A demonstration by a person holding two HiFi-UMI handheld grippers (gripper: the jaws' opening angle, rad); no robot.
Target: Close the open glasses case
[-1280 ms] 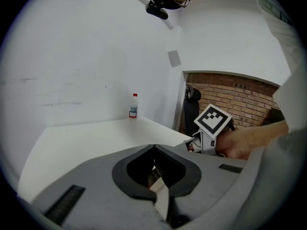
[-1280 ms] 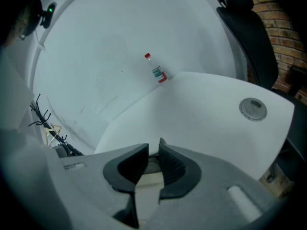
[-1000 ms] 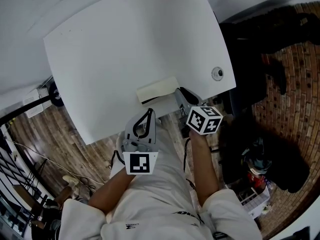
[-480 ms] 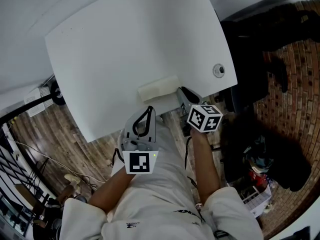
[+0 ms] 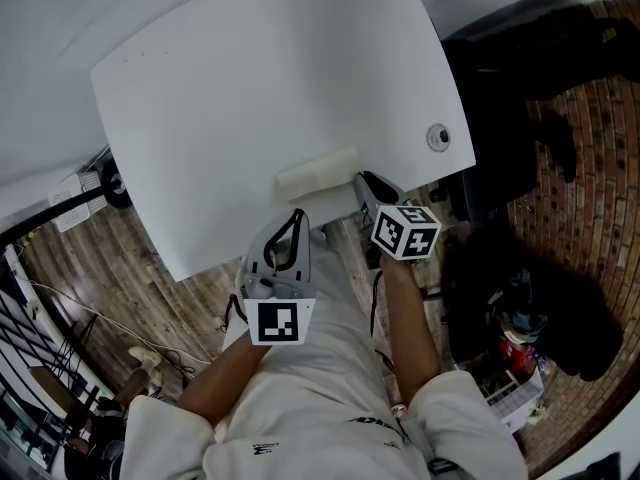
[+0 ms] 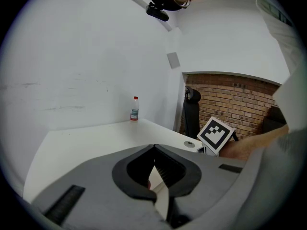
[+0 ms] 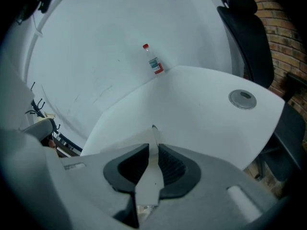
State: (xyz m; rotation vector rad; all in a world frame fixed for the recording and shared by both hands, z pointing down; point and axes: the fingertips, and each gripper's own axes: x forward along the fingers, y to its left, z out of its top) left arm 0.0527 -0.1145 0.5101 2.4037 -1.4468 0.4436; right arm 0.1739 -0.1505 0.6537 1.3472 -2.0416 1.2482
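A: How are the jaws found?
B: The left gripper (image 6: pixel 154 148), off the white table (image 5: pixel 250 98)'s near edge, is closed on nothing. The right gripper (image 7: pixel 153 143) is clamped on what seems to be the glasses case (image 5: pixel 317 175), laid at that edge.
A: Beyond?
B: Bare tabletop is seen, with a bottle (image 7: pixel 153 63) at the far edge and a black chair (image 7: pixel 247 37) past the right side.

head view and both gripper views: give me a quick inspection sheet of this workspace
surface: white table, rounded corners
job's things: cream glasses case near the front edge; lid looks down
clutter: small bottle at the far edge; round grommet
grippers: right gripper shut on the glasses case's end; left gripper tips together, by the case's near side
cables: thin leads on the floor at left
surroundings: wood floor, brick, dark chair
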